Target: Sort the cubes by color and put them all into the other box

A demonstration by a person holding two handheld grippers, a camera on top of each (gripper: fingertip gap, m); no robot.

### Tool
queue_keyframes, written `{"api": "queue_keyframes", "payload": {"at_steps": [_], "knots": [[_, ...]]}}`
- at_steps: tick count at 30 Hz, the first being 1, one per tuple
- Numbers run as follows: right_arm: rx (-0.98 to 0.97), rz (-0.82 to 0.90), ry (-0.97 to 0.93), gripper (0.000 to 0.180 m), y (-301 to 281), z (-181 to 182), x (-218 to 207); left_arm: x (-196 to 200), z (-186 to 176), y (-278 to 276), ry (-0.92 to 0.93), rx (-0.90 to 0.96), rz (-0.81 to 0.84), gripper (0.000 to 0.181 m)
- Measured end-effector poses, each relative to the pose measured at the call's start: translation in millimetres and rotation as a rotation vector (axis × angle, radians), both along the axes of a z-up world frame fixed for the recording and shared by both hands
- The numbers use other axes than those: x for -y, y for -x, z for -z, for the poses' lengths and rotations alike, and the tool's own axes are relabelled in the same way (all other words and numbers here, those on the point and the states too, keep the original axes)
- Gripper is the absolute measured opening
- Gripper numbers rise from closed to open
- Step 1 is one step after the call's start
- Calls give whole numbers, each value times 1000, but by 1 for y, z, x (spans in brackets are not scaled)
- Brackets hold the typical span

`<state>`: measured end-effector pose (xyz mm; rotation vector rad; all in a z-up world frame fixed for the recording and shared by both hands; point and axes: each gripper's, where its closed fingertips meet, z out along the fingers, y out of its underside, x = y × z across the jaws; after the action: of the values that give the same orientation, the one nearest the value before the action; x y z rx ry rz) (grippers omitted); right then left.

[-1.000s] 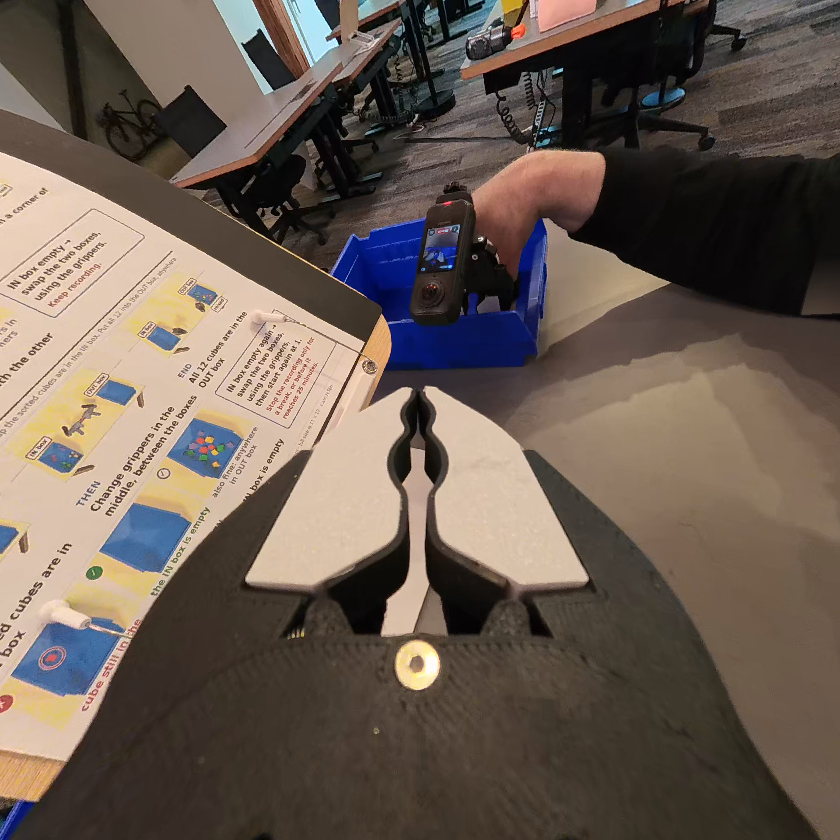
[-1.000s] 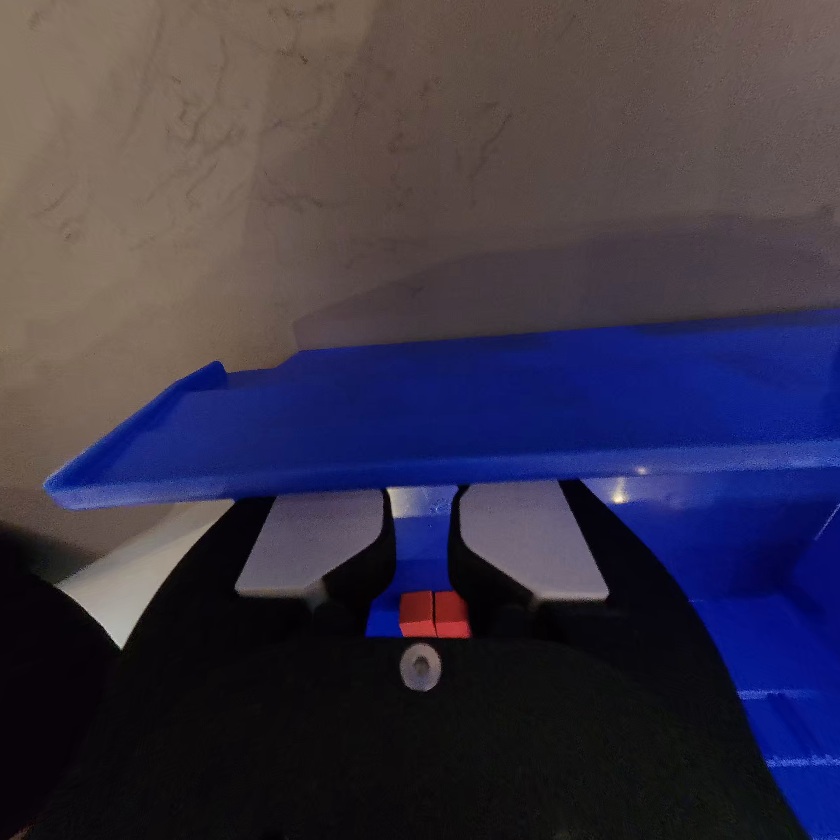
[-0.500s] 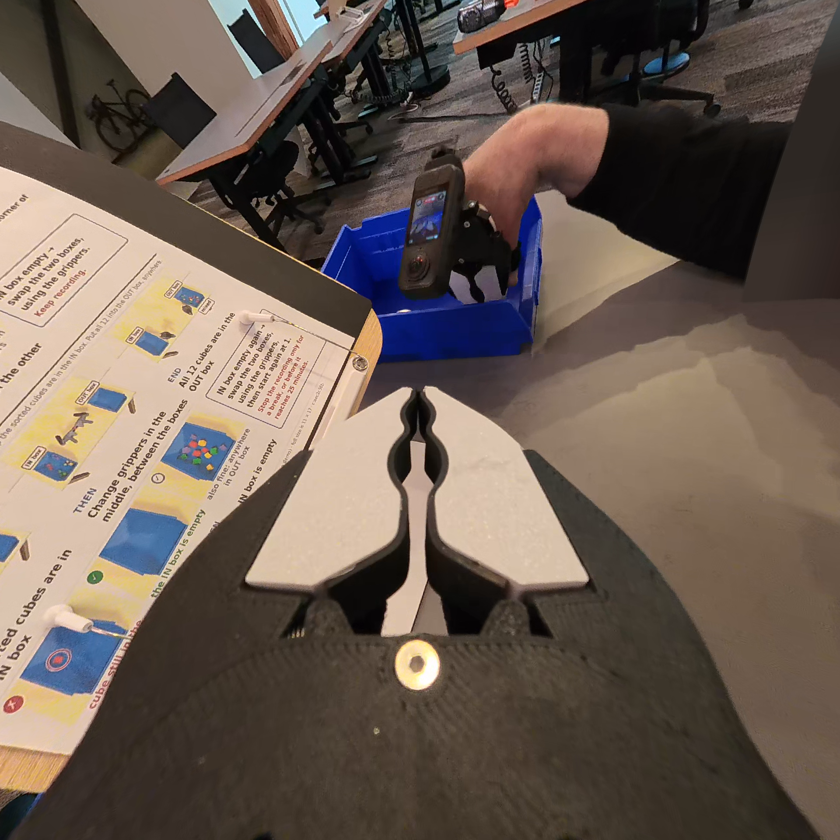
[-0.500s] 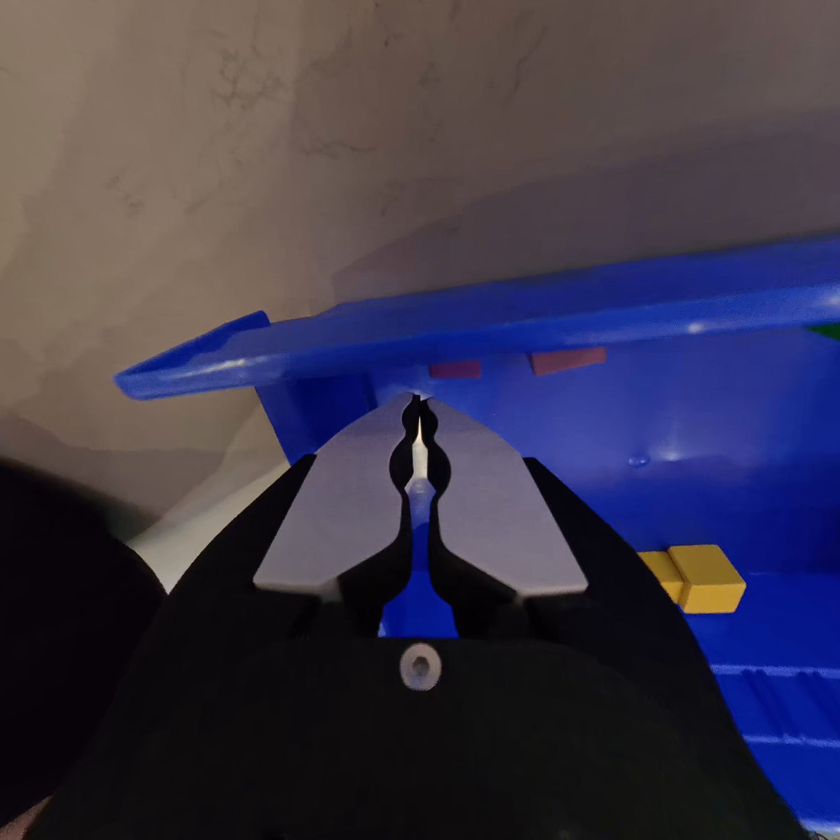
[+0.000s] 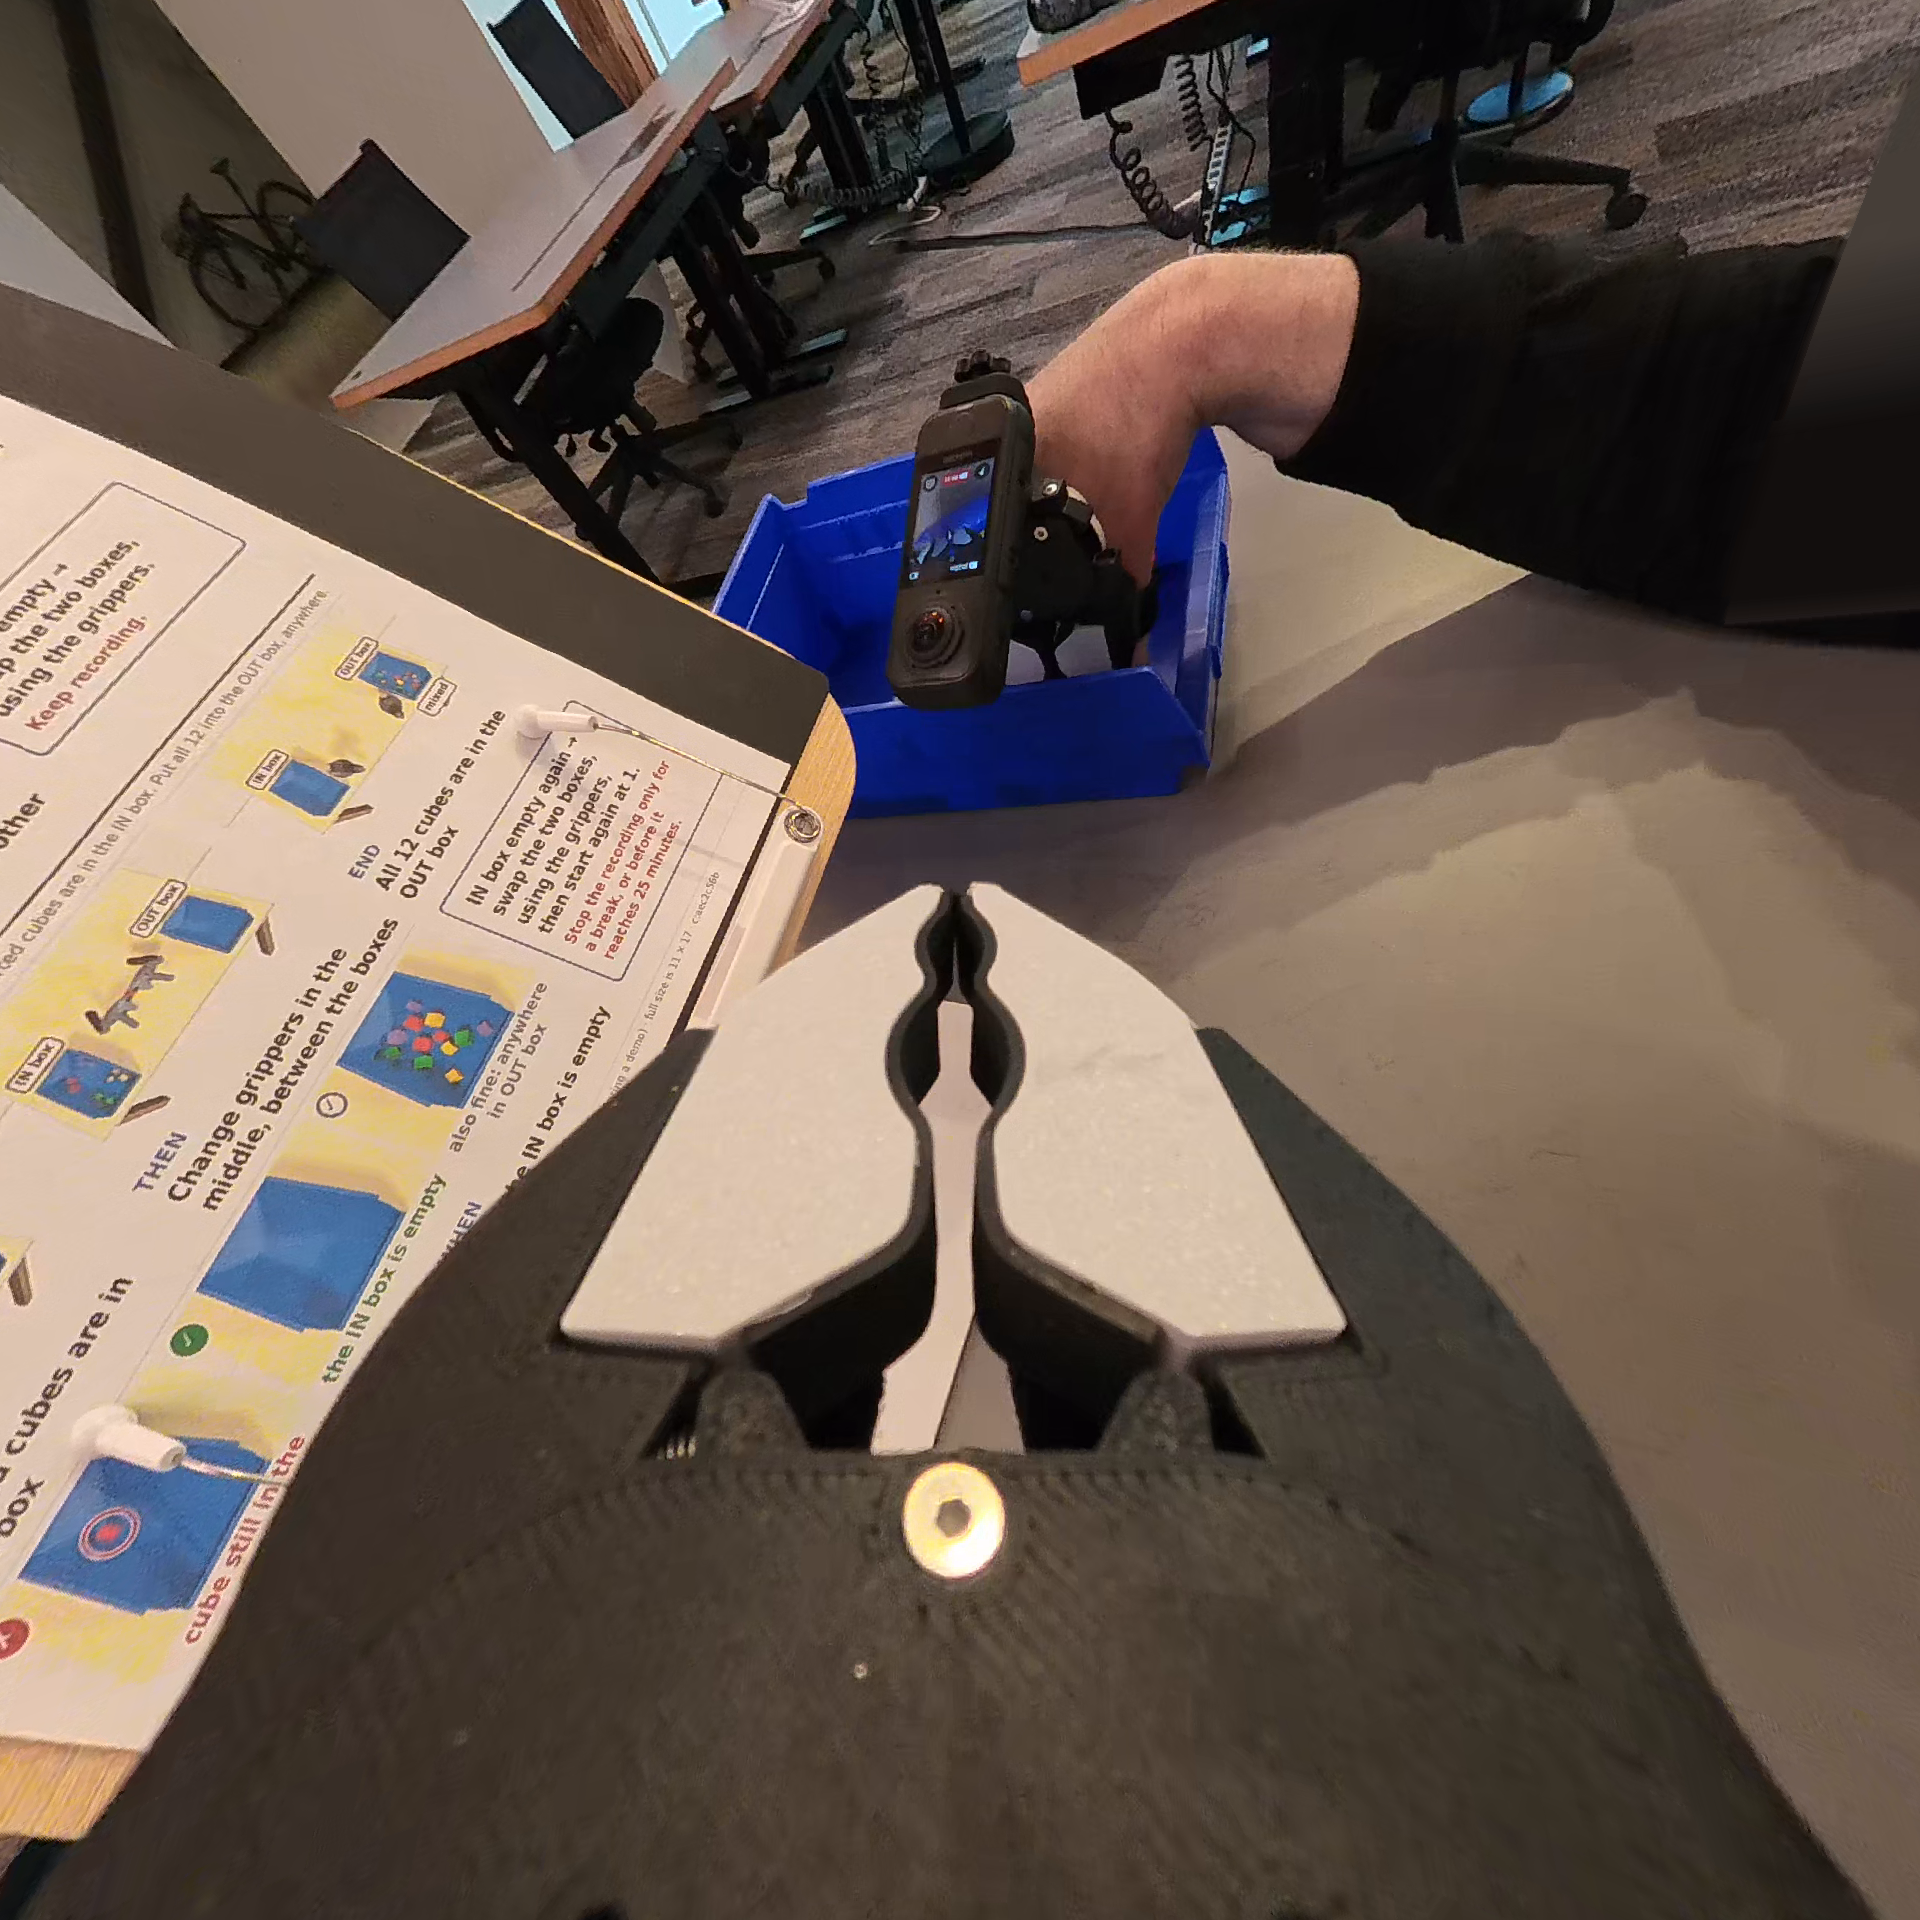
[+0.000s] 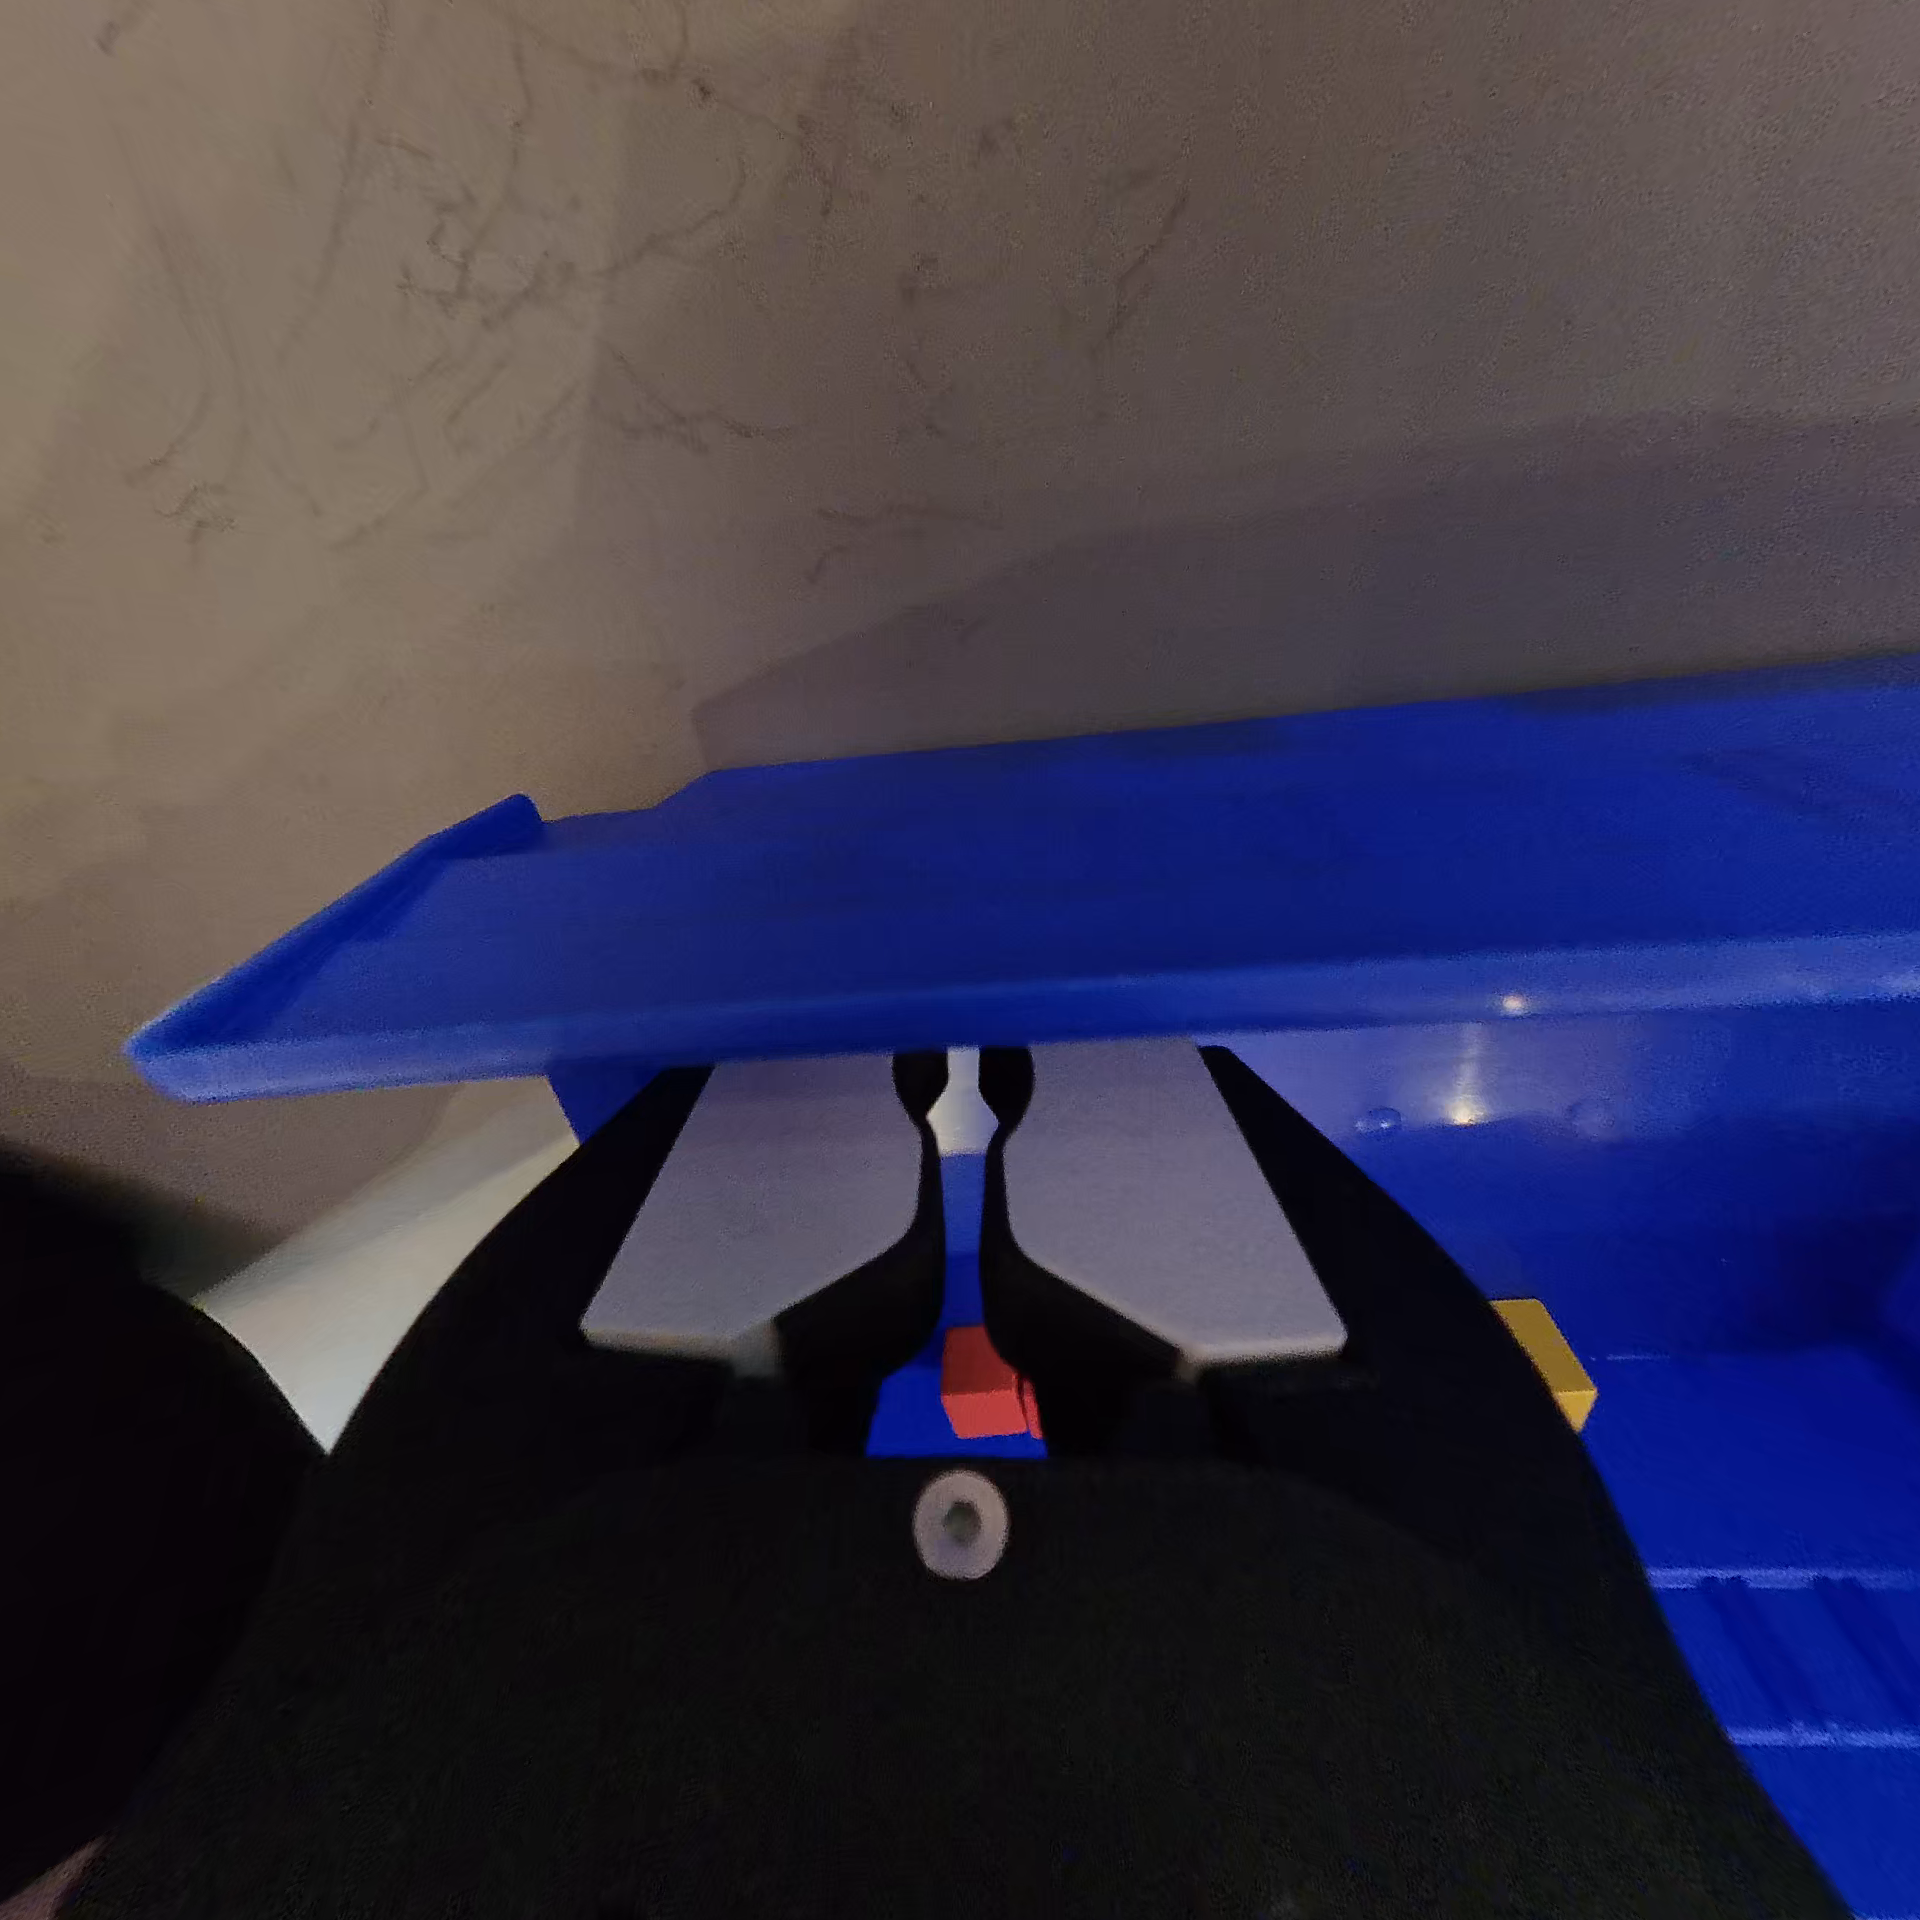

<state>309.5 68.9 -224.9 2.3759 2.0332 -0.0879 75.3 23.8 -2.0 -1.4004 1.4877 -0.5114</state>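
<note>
My left gripper is shut and empty, held above the grey table. Beyond it stands a blue box. A hand holds my right gripper down inside that box, and its black camera sticks up above the wall. In the right wrist view my right gripper is inside the box, and the jaws stand together. The box rim hides its tips. A red cube lies on the box floor under the fingers. A yellow cube lies to the right.
A board with a printed instruction sheet slopes up at the left, and its corner reaches almost to the blue box. The person's black sleeve crosses the far right. Grey table stretches to the right. Office desks and chairs stand behind. One gripper's finger ends stand about 35 centimeters off the other's.
The right gripper was open over red cubes a second ago, then shut and lifted toward the rim. It has now dropped back low by the box wall. The left gripper stayed shut.
</note>
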Motion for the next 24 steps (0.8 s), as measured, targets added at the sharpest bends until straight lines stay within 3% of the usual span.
{"api": "queue_keyframes", "payload": {"at_steps": [1, 13, 24], "knots": [[0, 0, -6, 0, 0, 0, -1, 0, 1, 0, 0, -3, 0, 0], [12, 66, -138, 0, -18, -8, -28, 2, 3, -2, -3, -19, 4, 0], [-9, 43, -112, 0, -11, -5, -25, 0, 9, -4, 3, -34, 5, 0]]}}
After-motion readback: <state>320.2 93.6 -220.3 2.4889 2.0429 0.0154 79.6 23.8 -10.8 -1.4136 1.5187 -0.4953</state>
